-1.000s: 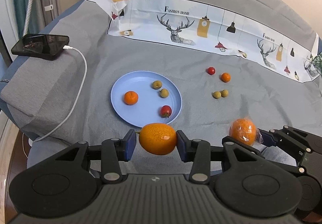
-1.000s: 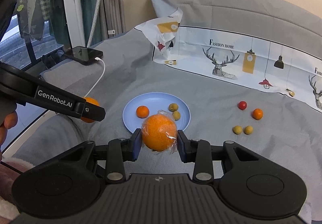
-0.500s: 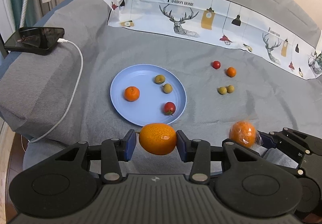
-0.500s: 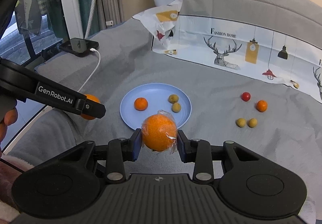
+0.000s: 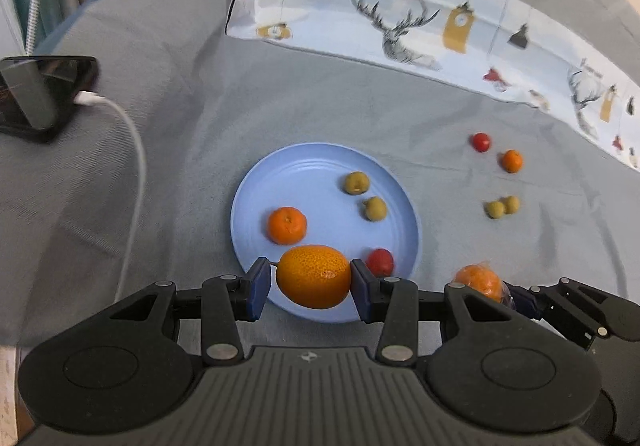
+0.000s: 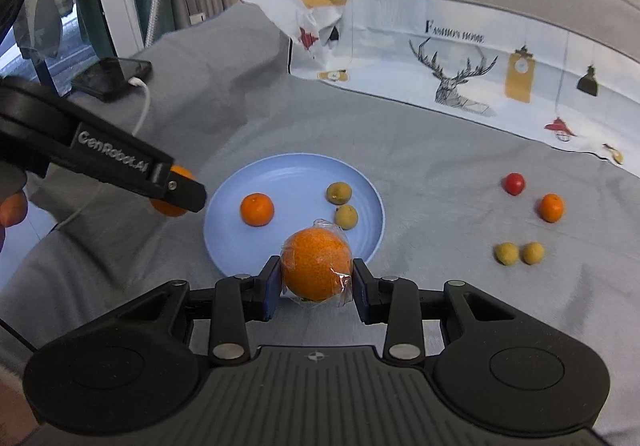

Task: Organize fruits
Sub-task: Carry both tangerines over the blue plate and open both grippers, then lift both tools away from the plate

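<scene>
My left gripper is shut on a bare orange and holds it over the near rim of the blue plate. My right gripper is shut on a plastic-wrapped orange just above the plate's near edge. On the plate lie a small tangerine, two green olives-like fruits and a cherry tomato. On the cloth to the right lie a cherry tomato, a small tangerine and two green fruits.
A phone with a white charging cable lies at the left on the grey sheet. A deer-print cloth lies along the back. Curtains and a window stand at the far left.
Both grippers have moved forward toward the plate with their oranges; the plate and loose fruits now appear closer and larger. Both grips are unchanged.
</scene>
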The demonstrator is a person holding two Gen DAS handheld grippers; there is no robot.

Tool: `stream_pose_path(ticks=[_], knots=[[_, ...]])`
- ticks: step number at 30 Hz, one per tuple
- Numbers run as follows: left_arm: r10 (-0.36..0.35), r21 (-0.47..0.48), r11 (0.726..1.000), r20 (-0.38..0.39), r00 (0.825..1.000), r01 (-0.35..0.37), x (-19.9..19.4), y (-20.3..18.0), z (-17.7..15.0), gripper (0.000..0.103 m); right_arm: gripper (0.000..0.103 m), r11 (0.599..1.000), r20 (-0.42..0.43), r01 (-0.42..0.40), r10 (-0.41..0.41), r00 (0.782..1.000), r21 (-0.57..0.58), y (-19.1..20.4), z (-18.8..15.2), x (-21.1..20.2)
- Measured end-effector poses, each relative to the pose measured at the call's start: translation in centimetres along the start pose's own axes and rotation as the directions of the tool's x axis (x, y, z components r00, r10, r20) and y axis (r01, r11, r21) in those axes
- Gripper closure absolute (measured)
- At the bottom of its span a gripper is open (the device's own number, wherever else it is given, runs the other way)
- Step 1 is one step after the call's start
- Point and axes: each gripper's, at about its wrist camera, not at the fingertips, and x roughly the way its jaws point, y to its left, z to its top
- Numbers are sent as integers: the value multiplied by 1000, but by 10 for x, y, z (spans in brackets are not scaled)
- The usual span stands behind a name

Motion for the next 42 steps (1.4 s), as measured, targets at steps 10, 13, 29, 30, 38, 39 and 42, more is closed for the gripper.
stream_pose_path(ticks=[10, 13, 29, 30, 38, 39, 42], knots=[[30, 35, 999, -80, 996, -27, 70, -2, 24, 56, 65, 1000, -81, 1, -2, 997, -5, -8, 15, 71], [48, 46, 998, -92, 995, -44, 83, -3, 27, 55, 65, 1000, -98, 2, -3, 995, -12, -10, 16, 87], [6, 5, 1000, -40, 999, -6, 6, -8, -5, 0, 10, 1000, -103, -9, 6, 995, -26, -8, 7, 27], [8, 8, 1000, -35, 999, -8, -4, -9, -13, 0, 8, 1000, -99, 2, -4, 995, -19, -8, 4, 17], [84, -34, 996, -9, 996, -84, -58, -3, -62, 0, 7, 991, -103, 32, -18, 994, 131, -10, -18, -44], [90, -34, 995, -3, 996, -90, -63, -2, -68, 0, 7, 990, -95, 35, -22, 995, 136, -8, -20, -49], [101, -30, 995, 24, 995, -100, -78, -4, -82, 0, 6, 991, -51, 37, -31, 998, 132, 1, -27, -71]])
